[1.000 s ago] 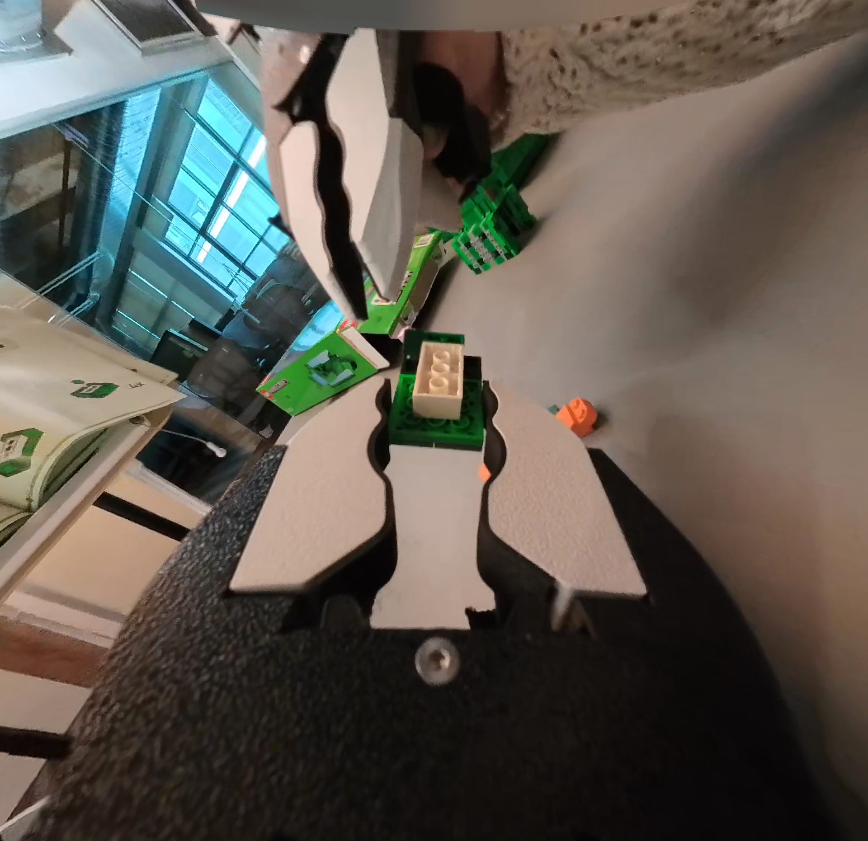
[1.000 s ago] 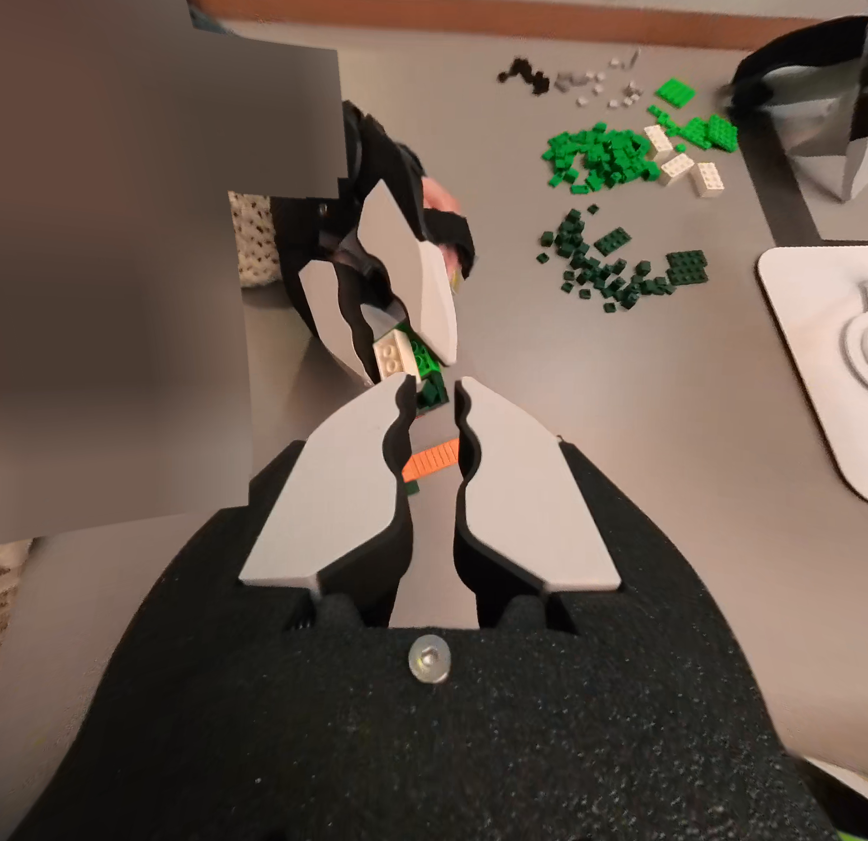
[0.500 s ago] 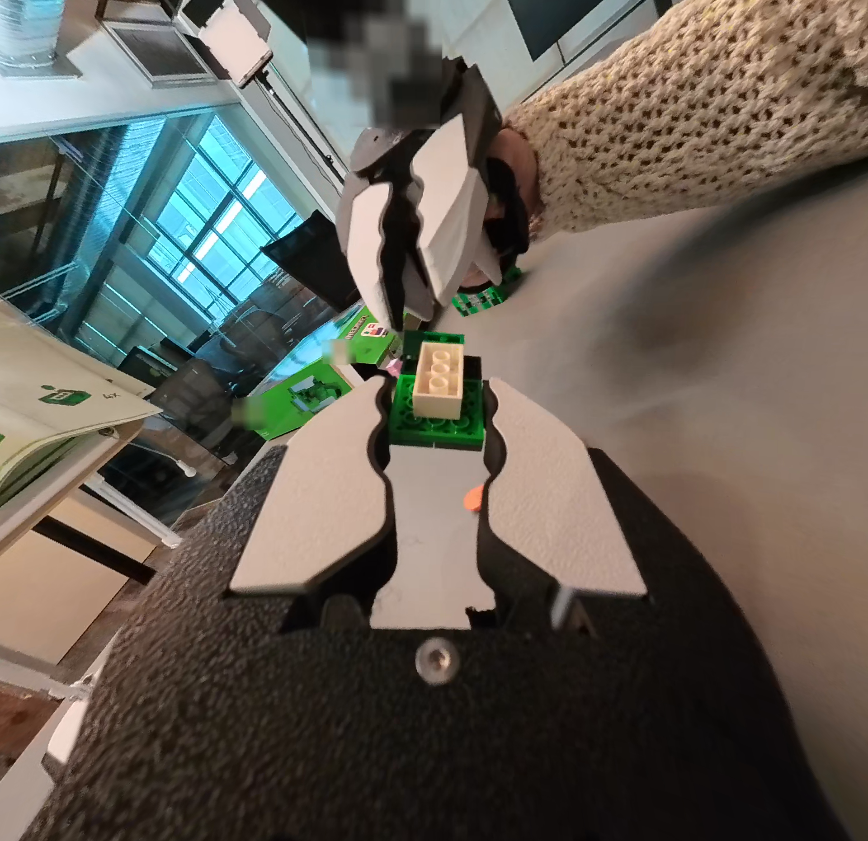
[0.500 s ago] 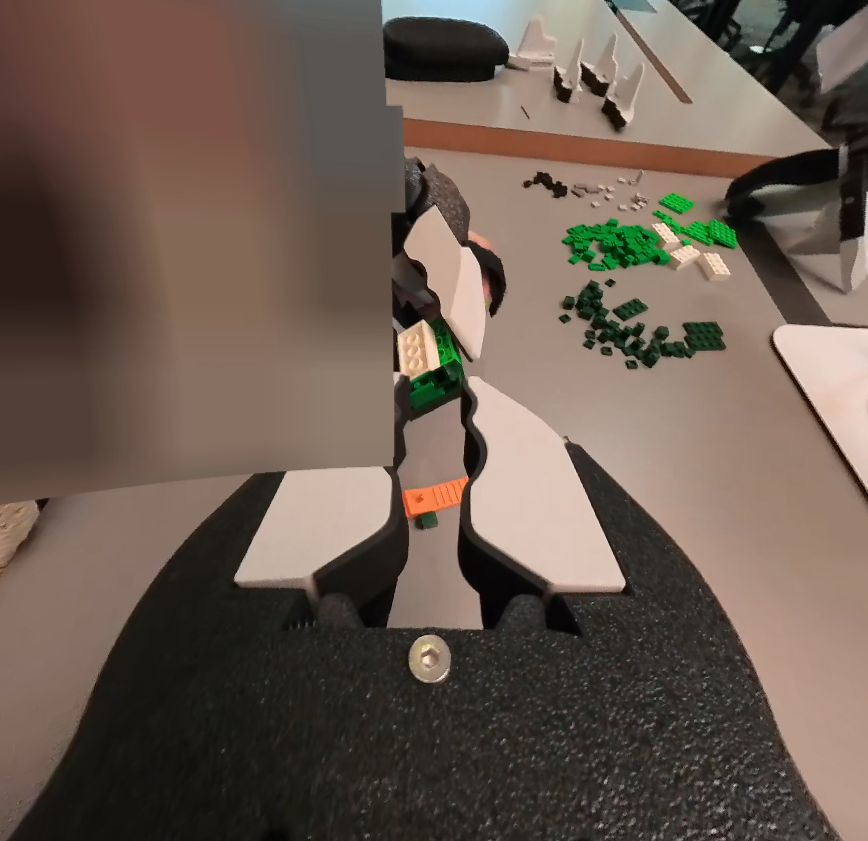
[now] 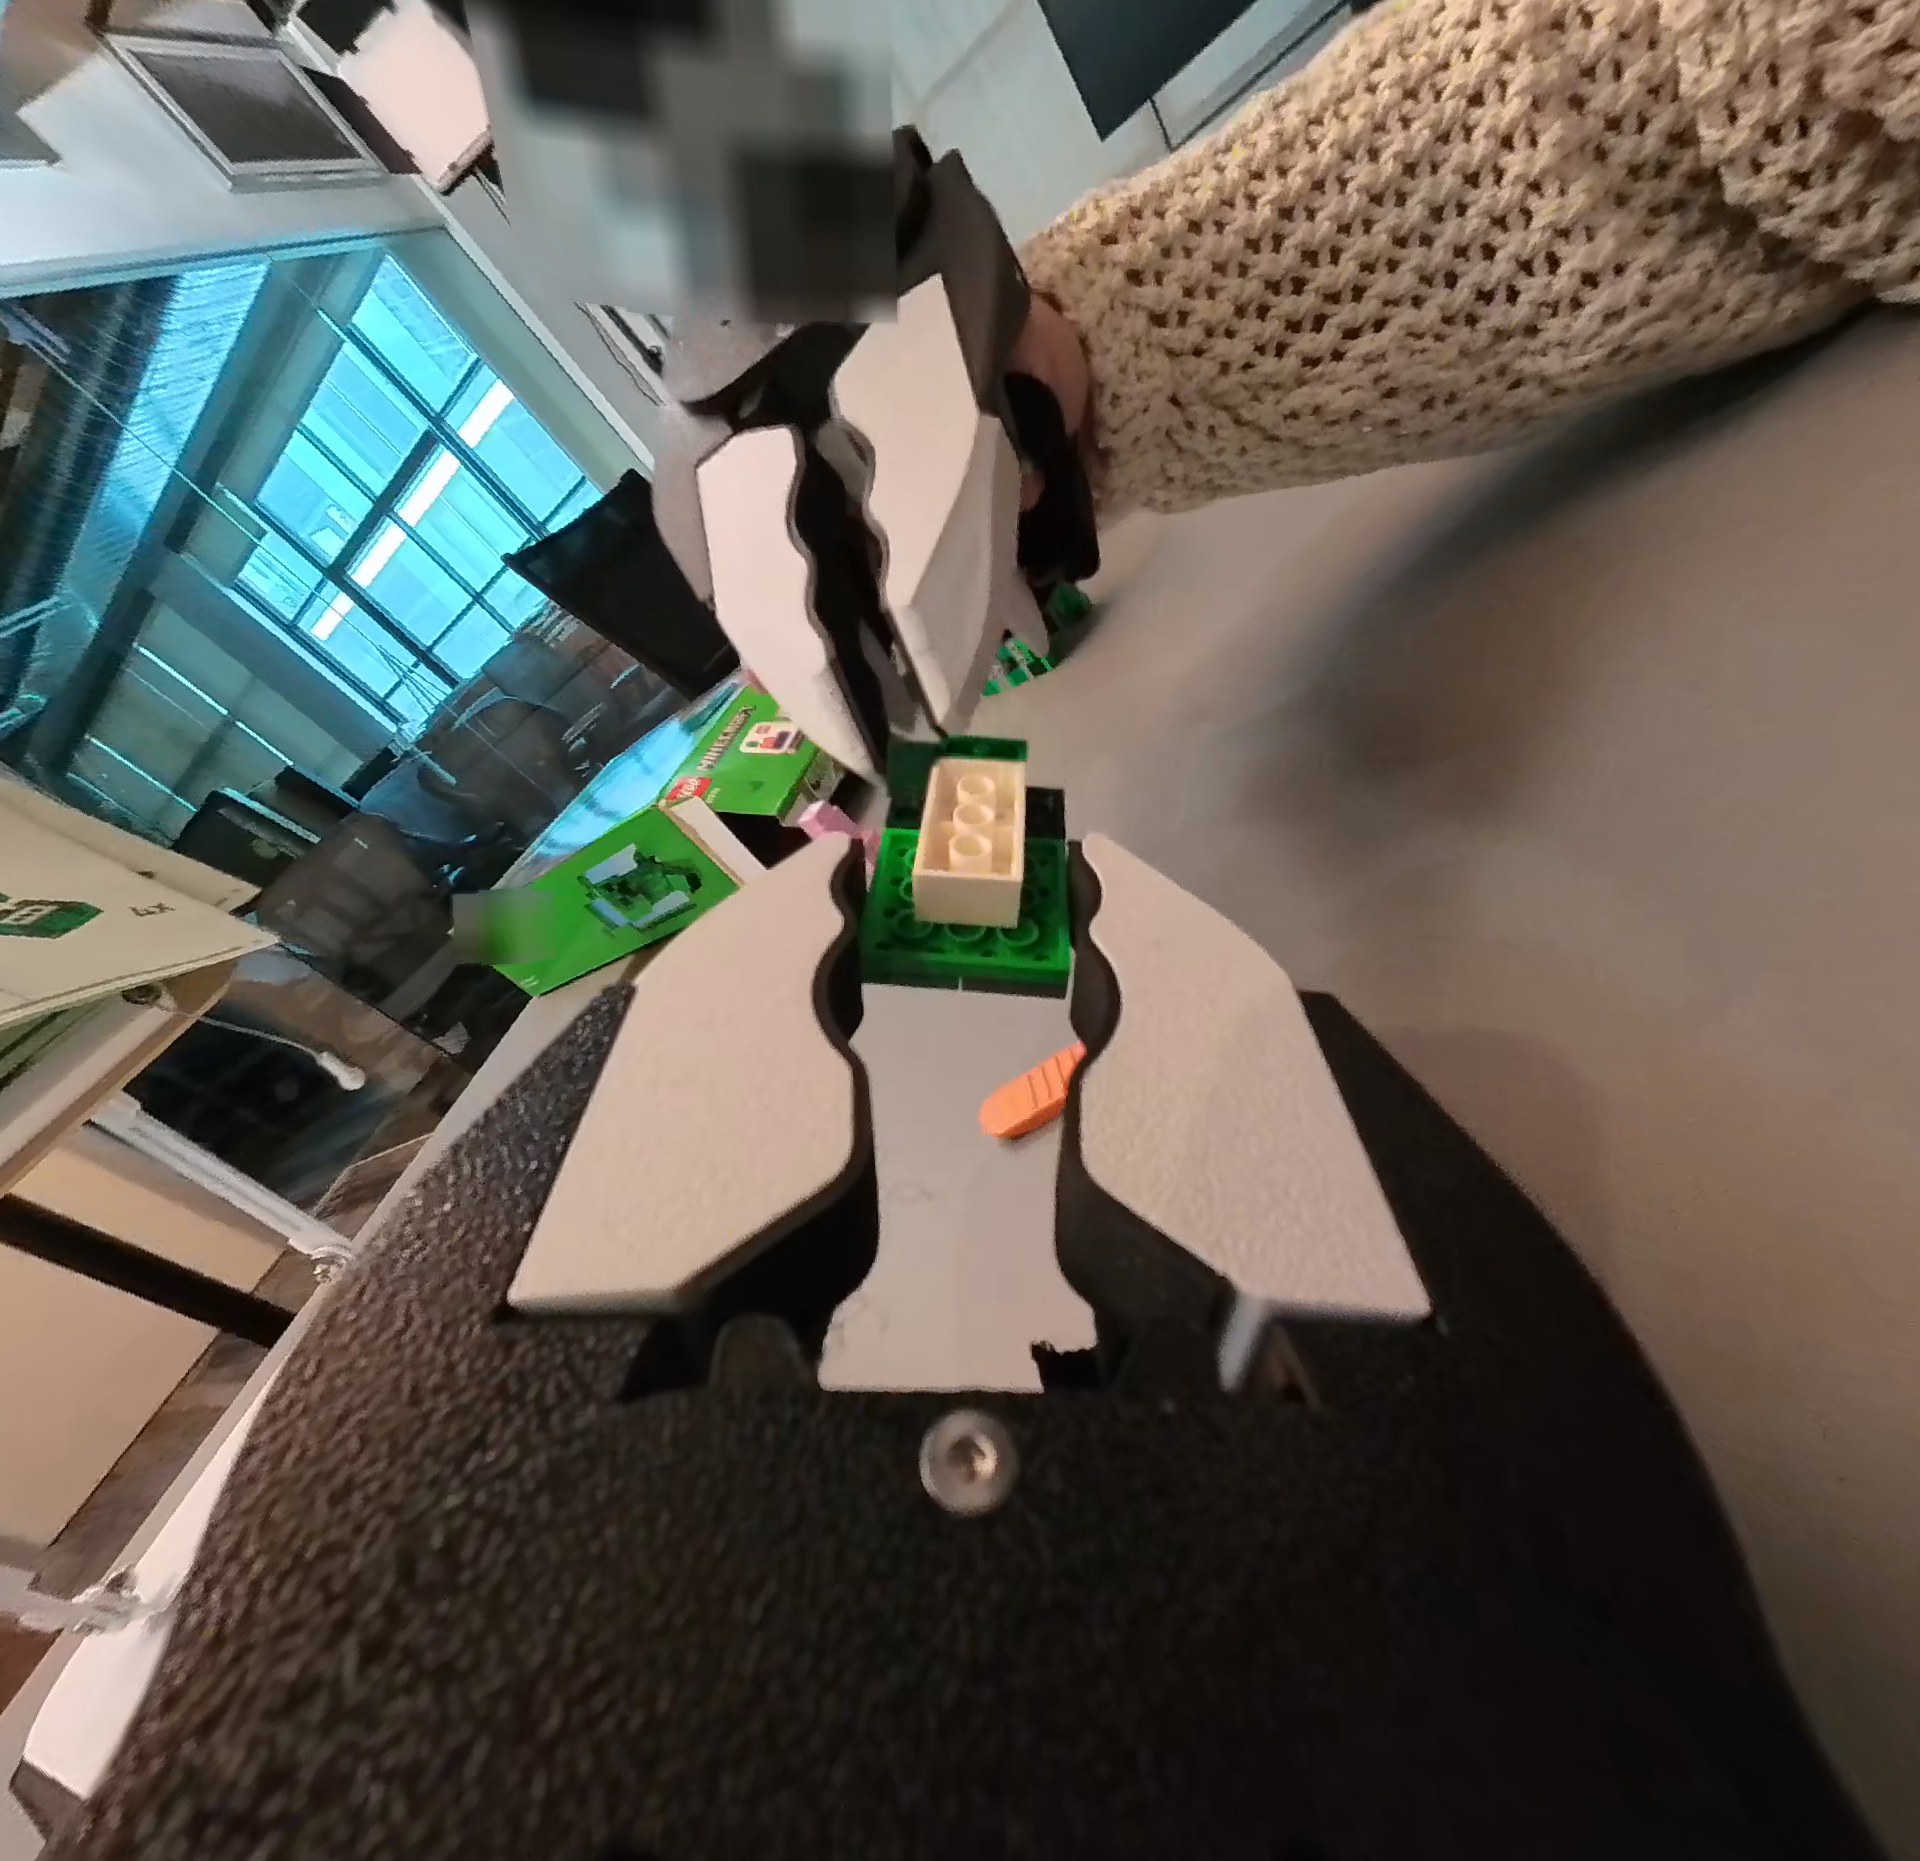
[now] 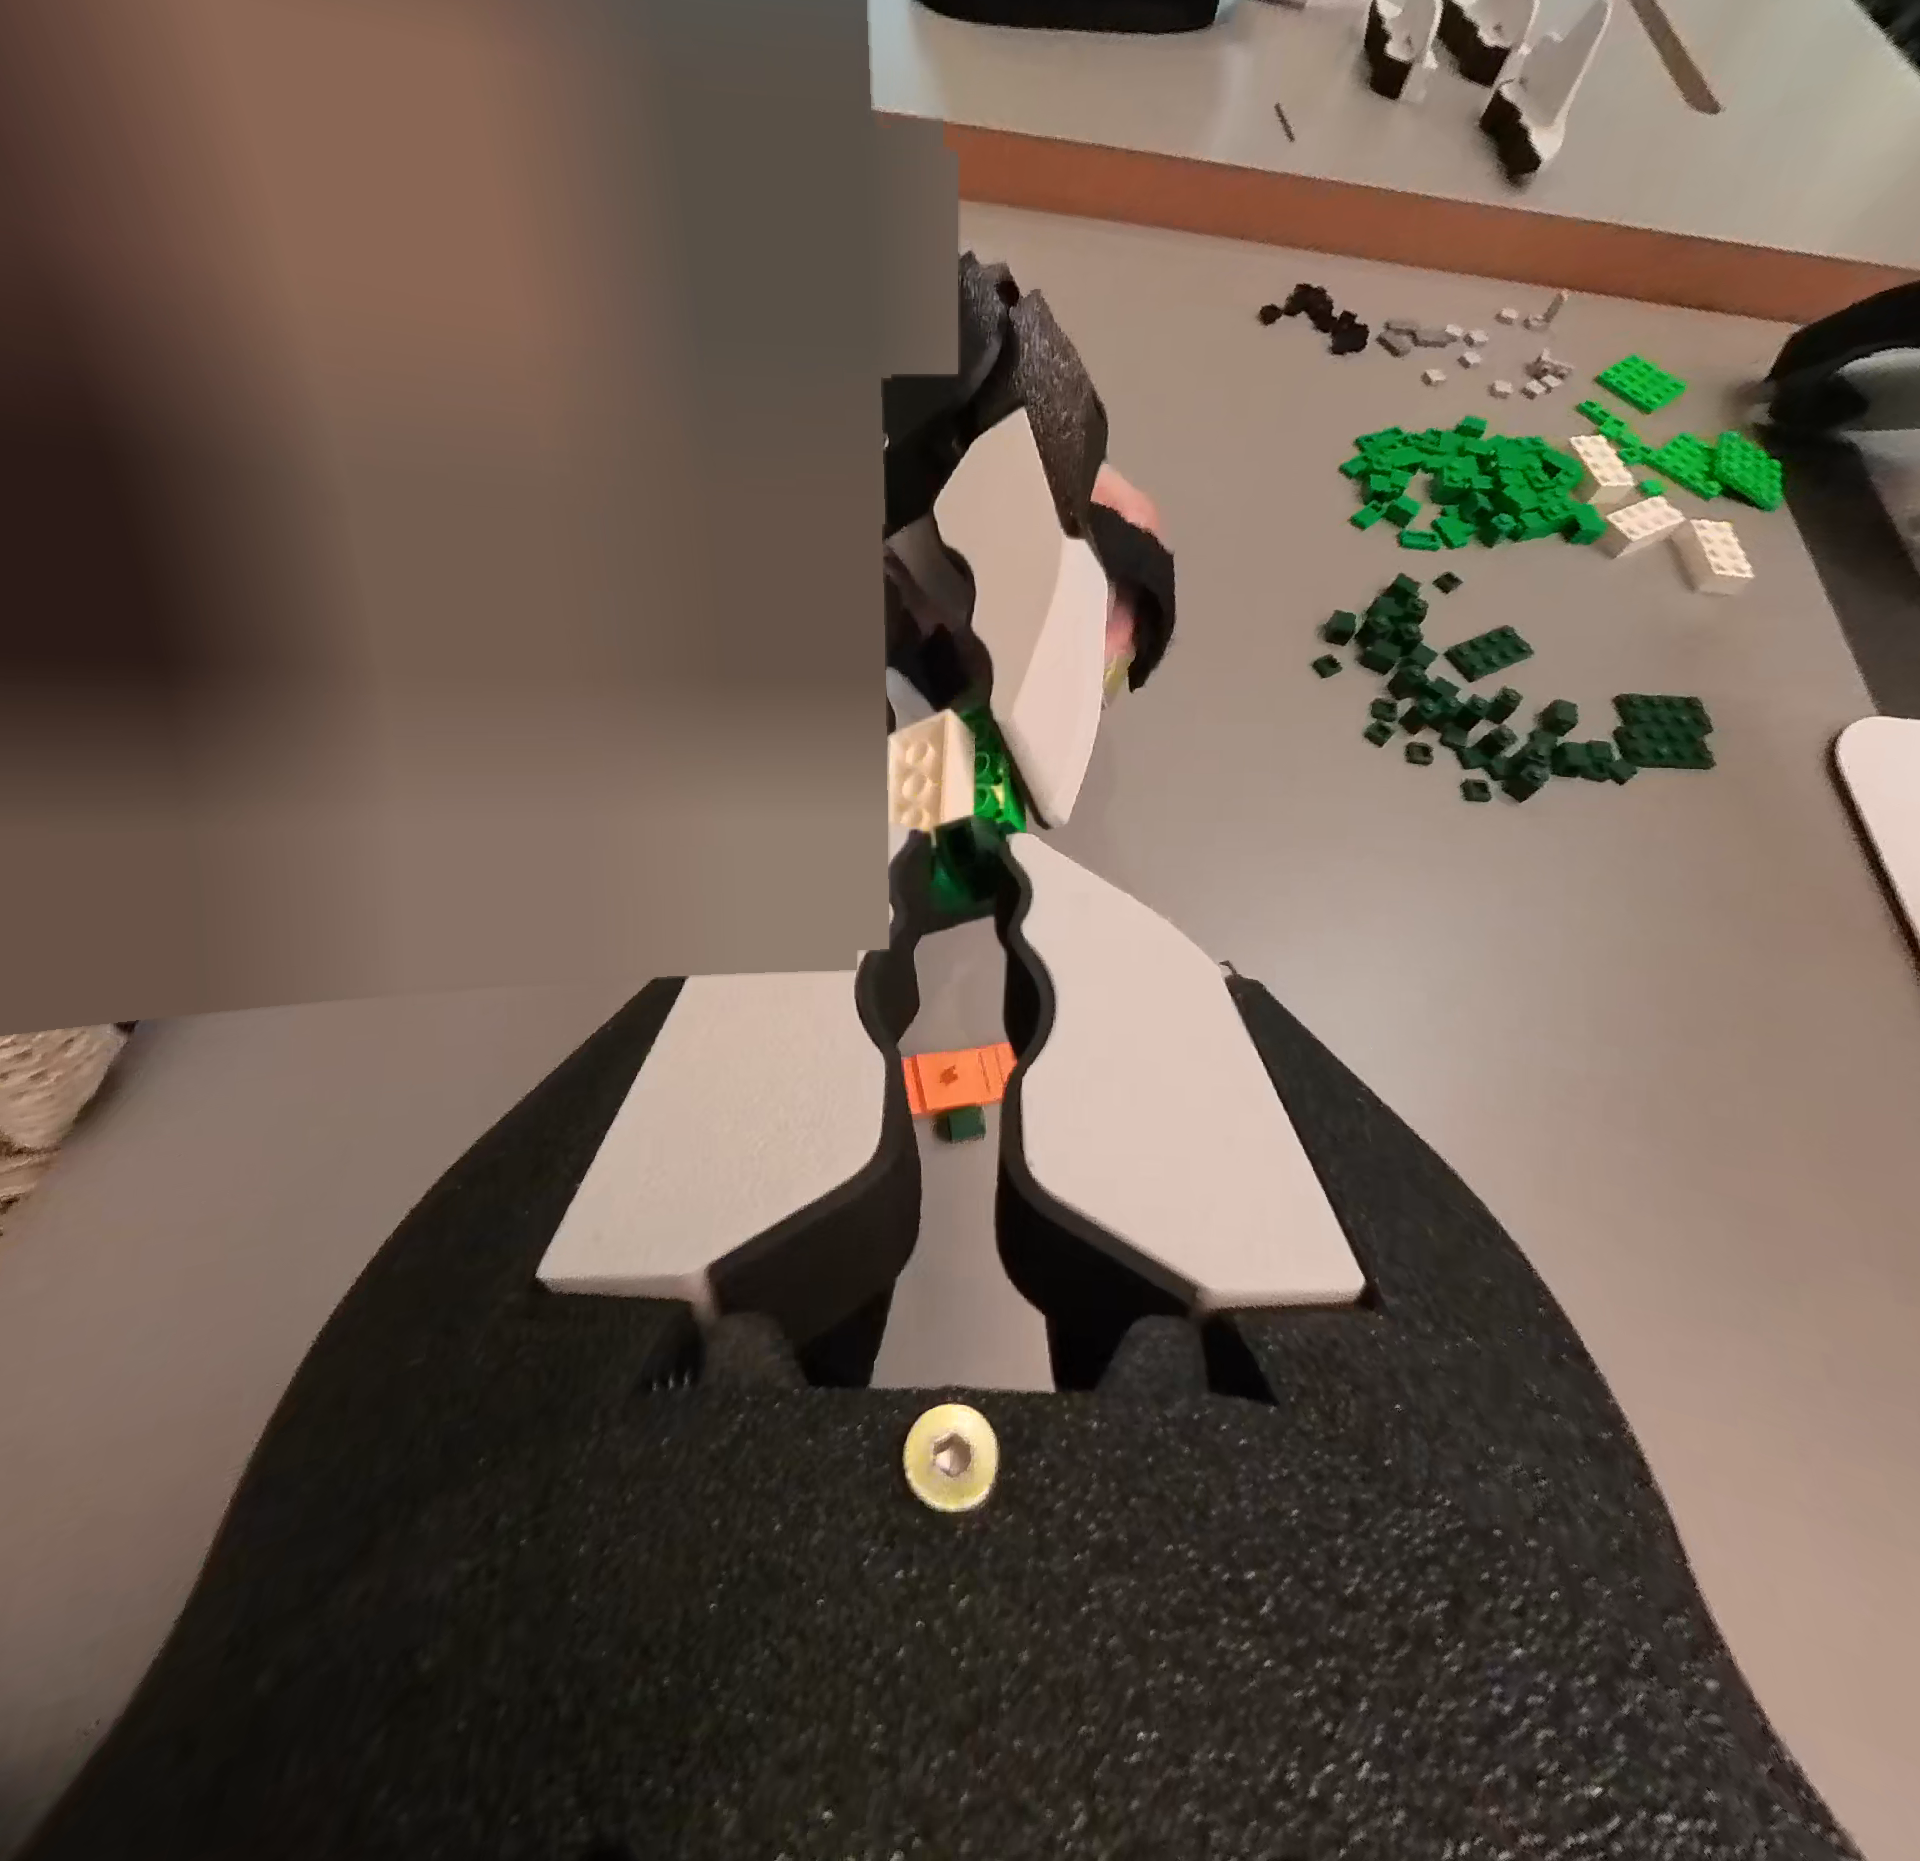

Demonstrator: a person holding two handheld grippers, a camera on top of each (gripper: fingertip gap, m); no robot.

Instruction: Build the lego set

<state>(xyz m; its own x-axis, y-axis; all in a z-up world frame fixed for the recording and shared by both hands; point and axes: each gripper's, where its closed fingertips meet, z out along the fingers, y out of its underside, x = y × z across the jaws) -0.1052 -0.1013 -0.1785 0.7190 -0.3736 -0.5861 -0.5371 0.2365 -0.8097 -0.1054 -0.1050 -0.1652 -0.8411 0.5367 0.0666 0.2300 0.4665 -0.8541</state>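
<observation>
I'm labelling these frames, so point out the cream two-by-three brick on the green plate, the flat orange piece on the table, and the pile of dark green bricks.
Cream two-by-three brick (image 5: 971,845): left wrist view, studded top.
Flat orange piece (image 6: 956,1076): right wrist view, its middle.
Pile of dark green bricks (image 6: 1455,705): right wrist view, pile's centre.

Right claw (image 6: 961,881) nearly closed beside the left claw's (image 6: 997,772) green-and-white assembly (image 6: 951,772).

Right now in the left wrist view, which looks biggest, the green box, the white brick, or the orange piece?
1. green box
2. white brick
3. orange piece

The box sits farther off, so it is surely biggest.
</observation>
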